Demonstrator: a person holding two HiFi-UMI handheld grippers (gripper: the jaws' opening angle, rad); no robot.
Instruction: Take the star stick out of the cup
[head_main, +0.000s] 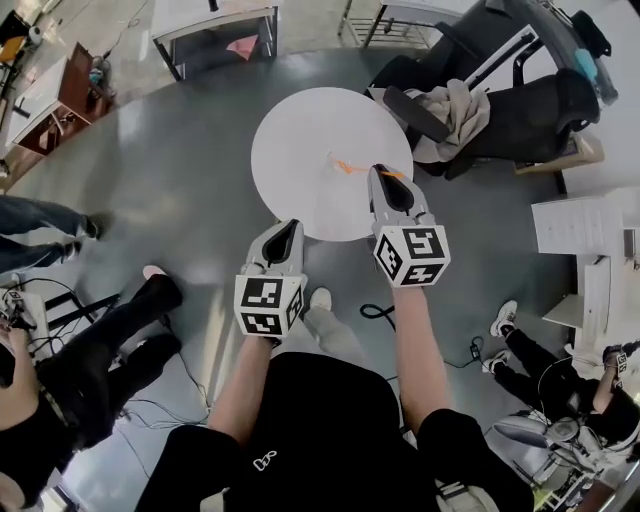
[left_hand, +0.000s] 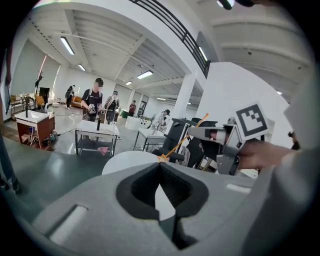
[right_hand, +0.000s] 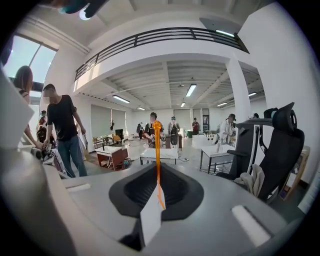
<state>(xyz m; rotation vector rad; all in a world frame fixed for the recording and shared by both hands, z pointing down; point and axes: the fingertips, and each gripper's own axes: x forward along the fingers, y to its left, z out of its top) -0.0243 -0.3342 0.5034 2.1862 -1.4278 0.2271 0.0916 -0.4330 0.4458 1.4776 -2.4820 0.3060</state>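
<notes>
Between the right gripper's (right_hand: 157, 172) jaws, which are pinched nearly together, sits the stick (right_hand: 157, 150): a thin orange rod clamped at its lower end and running straight out past the pads. From the head view the gripper (head_main: 385, 178) hangs over the near right part of the table (head_main: 300, 120), with the stick (head_main: 352, 167) reaching inward toward the table's middle. The left gripper view shows the star (left_hand: 162, 158) at the stick's free end, in the air above the white top.

The left gripper (left_hand: 160, 167) has its jaws closed with nothing between them; it waits at the table's near edge (head_main: 285, 235), apart from the stick.

No cup shows in any view, so the stick looks to be already out and what remains is likely carrying it clear or laying it down.

To do that well:
- Squeeze firmly, since so thin a rod held by one end can swivel between the pads.
- Move slowly and hold the rod's angle steady so the star end does not whip or catch the table.
- If laying it down, lower the star end to touch first, then part the jaws only a little.
- Leave the left gripper where it is, out of the path.
</notes>
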